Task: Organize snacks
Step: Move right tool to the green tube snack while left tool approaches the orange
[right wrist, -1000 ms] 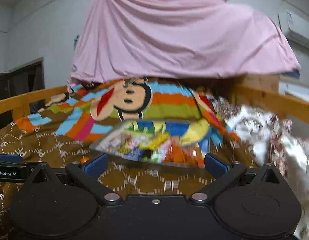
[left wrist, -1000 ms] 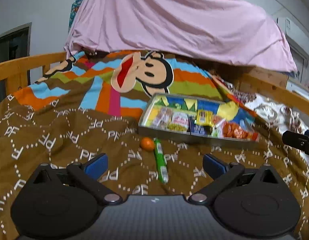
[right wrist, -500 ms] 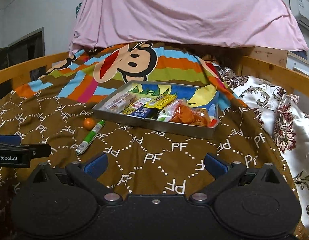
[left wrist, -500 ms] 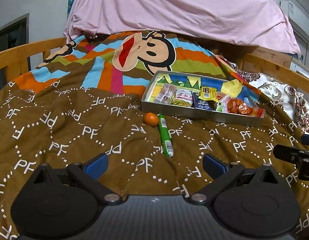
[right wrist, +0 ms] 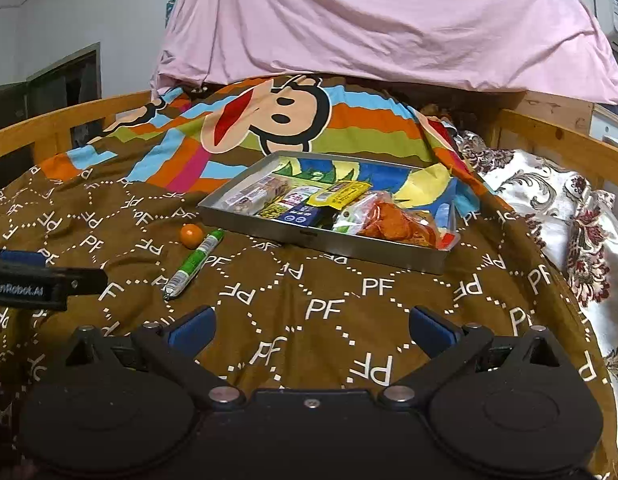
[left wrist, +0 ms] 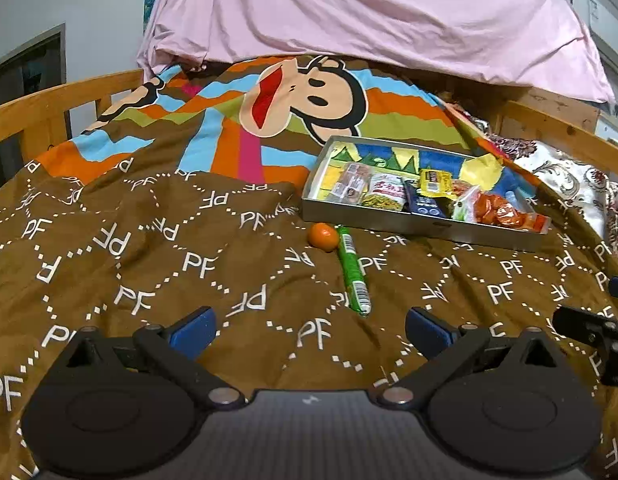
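Observation:
A grey metal tray (left wrist: pixel 425 226) (right wrist: pixel 321 240) lies on the brown blanket and holds several snack packets, with an orange packet (left wrist: pixel 499 210) (right wrist: pixel 401 222) at its right end. Just in front of the tray's left corner sit a small orange fruit (left wrist: pixel 323 236) (right wrist: pixel 191 234) and a green stick snack (left wrist: pixel 353 270) (right wrist: pixel 195 262). My left gripper (left wrist: pixel 309 330) is open, nothing between its fingers, with the stick just beyond it. My right gripper (right wrist: pixel 311 328) is open too, low over the blanket in front of the tray.
A brown patterned blanket (left wrist: pixel 169 264) with a cartoon monkey covers the bed. Wooden rails (left wrist: pixel 57 108) (right wrist: pixel 549 136) run along both sides. A pink sheet (left wrist: pixel 369 12) hangs at the back. A floral cloth (right wrist: pixel 569 216) lies at the right.
Both cameras have tipped down and pulled back from the tray, so more of the blanket shows in front of it. The tray, fruit and stick snack lie where they were.

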The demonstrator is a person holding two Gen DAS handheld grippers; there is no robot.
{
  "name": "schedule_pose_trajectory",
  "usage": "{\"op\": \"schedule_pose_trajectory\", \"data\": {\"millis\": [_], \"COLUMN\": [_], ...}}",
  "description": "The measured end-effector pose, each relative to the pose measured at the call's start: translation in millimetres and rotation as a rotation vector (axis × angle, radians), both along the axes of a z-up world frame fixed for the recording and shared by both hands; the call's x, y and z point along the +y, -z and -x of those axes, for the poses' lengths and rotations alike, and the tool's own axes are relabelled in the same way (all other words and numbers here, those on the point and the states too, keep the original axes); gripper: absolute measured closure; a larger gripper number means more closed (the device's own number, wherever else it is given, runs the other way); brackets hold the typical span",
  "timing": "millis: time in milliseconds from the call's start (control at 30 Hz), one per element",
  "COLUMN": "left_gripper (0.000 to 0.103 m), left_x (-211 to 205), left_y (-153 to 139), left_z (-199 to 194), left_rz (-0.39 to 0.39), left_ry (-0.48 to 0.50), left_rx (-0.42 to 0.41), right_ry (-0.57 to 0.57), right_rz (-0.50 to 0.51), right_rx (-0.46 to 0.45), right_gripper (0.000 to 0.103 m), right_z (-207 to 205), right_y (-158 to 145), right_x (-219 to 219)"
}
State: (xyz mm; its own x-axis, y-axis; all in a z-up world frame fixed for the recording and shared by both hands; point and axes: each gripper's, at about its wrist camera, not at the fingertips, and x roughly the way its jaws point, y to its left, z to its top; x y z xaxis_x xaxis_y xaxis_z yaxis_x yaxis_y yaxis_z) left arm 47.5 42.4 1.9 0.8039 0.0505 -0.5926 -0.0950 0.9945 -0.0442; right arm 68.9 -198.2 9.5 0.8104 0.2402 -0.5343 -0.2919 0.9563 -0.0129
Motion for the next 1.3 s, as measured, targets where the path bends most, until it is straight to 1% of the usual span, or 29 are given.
{"op": "schedule_pose_trajectory", "data": {"millis": [233,367,567,733,867,933,1167,1233,1300], "left_gripper": [0.000,0.000,0.001,0.001,0.001,0.001,0.001,0.001,0.001], "left_x": [5,11,25,39,51,58,80,85,90], "left_y": [-5,-10,-14,-15,-13,-13,-3,-1,0], "left_z": [-13,-23,-39,-50,-63,-71,-93,-100,-108], "left_rz": [-0.039,-0.059,-0.062,-0.090,-0.121,-0.137,-0.209,-0.214,-0.190], "left_ry": [0.003,-0.007,-0.024,-0.039,-0.062,-0.068,-0.084,-0.086,-0.073], "left_rx": [-0.010,-0.026,-0.024,-0.014,0.020,0.036,0.098,0.099,0.082], "right_ry": [-0.031,-0.053,-0.086,-0.107,-0.115,-0.110,-0.080,-0.070,-0.067], "right_rz": [0.024,0.028,0.013,0.004,0.010,0.015,-0.008,-0.004,0.010], "right_rx": [-0.014,-0.050,-0.084,-0.079,-0.071,-0.053,0.003,0.018,0.023], "right_gripper": [0.001,0.001,0.001,0.001,0.001,0.001,0.001,0.001,0.001], "right_z": [-9,-21,-43,-62,-79,-90,-121,-128,-131], "right_y": [1,-5,-9,-4,5,13,40,47,54], "right_x": [14,29,62,91,111,120,135,138,141]}}
